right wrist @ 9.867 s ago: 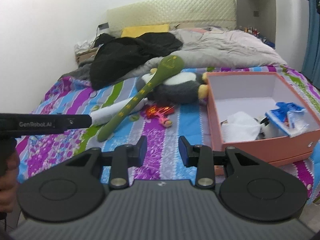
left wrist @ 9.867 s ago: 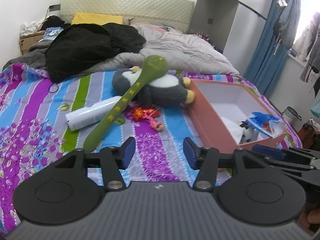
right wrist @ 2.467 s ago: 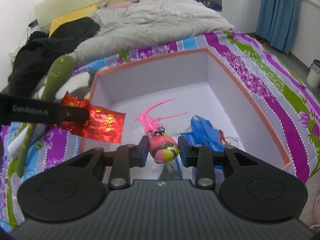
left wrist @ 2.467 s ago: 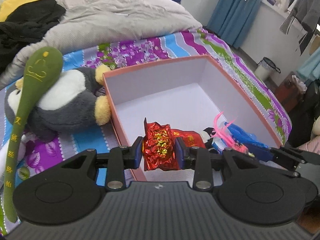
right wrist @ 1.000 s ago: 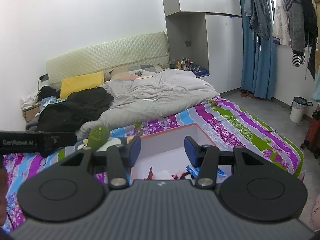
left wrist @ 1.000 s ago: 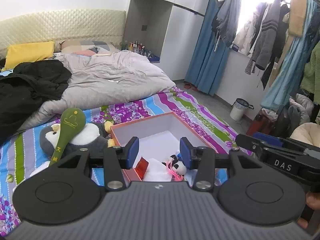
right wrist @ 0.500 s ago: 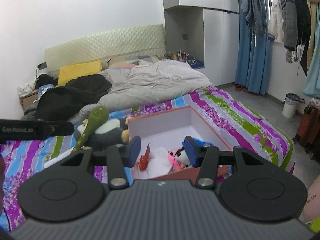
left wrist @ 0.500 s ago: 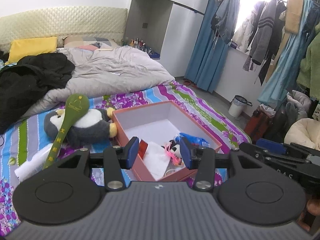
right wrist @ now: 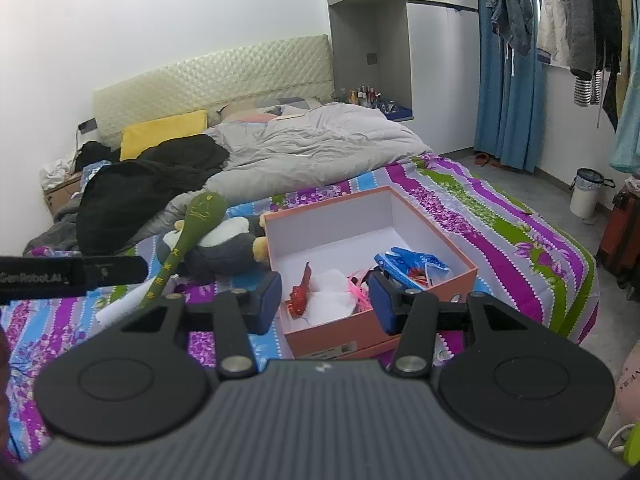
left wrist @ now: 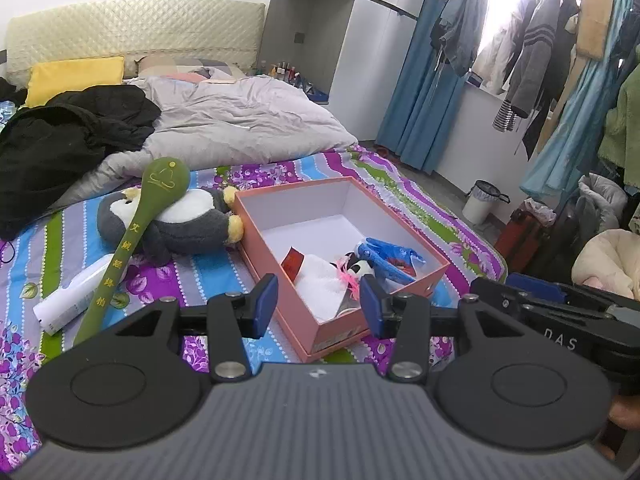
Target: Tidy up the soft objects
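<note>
So the soft stuff is mostly sitting in the open salmon-pink cardboard box [left wrist: 267, 227] w/ white inside, which is on the bed's striped purple/blue/green floral sheet [left wrist: 208, 268]. In the box I can see a crinkly red foil packet [right wrist: 301, 290] leaning up on a white soft bundle [left wrist: 320, 282], a small toy w/ pink hair strands [left wrist: 347, 276], a little black-and-white plush [left wrist: 362, 267] and a blue plastic bag [right wrist: 412, 262] by the far-right wall.

Still outside: the grey-and-white plush penguin w/ yellow feet [left wrist: 188, 220], lying on its side right against the box's left wall. A long green spoon-shaped soft massager w/ gold characters [left wrist: 132, 240] rests across it, handle running down toward me over a white tube-shaped bottle [left wrist: 76, 298] on the sheet.

My left gripper [left wrist: 318, 305] is held above the near edge of the bed, blue pads spread apart, nothing btwn them. Right gripper [right wrist: 325, 301] same deal: spread, empty, aimed down at the box. Each one shows at the edge of the other's cam.

Further back: rumpled grey duvet [left wrist: 240, 120], heap of black clothing [left wrist: 68, 136], yellow pillow [left wrist: 74, 74], quilted cream headboard [left wrist: 136, 28]. Blue curtains [right wrist: 508, 80] and hanging coats on the right, small white bin [right wrist: 584, 192] on the floor.
</note>
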